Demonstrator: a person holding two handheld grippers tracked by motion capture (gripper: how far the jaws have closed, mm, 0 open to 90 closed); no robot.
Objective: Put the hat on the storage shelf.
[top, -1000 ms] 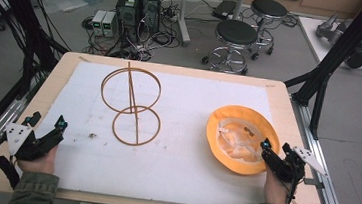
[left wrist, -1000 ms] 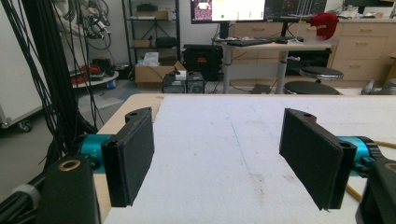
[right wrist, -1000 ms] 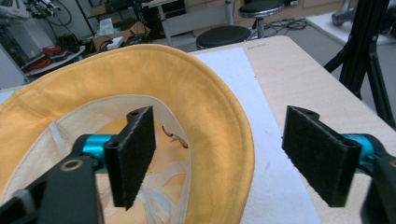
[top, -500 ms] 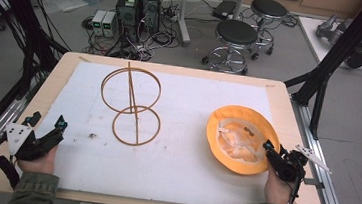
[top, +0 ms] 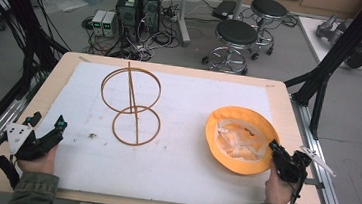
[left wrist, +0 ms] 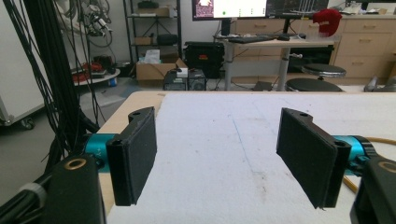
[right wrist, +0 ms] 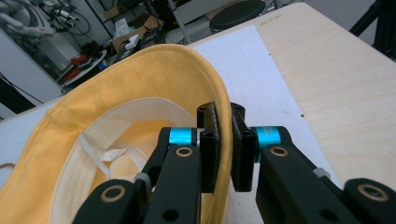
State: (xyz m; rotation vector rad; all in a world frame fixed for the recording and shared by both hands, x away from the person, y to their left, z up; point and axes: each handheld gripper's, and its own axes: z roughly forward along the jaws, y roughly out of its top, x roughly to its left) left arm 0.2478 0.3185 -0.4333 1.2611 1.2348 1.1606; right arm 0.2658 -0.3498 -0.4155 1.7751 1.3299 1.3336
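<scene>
A yellow hat (top: 238,140) lies upside down on the right of the white mat, its pale lining and straps facing up. My right gripper (top: 275,151) is shut on the hat's brim (right wrist: 224,140) at its right edge, with the yellow fabric pinched between the two black jaws. A wooden stand (top: 131,104) made of two rings and a straight rod lies flat at the mat's centre left. My left gripper (top: 45,129) rests at the near left of the table, jaws wide apart, holding nothing (left wrist: 224,158).
The white mat (top: 177,167) covers most of the wooden table (top: 288,112). A small dark speck (top: 92,135) lies on the mat near the left gripper. Black frame posts, cables, stools and computers stand beyond the far edge.
My right gripper has closed on the hat's brim and shifted slightly; one second ago its jaws stood open at the brim. The left gripper has stayed still.
</scene>
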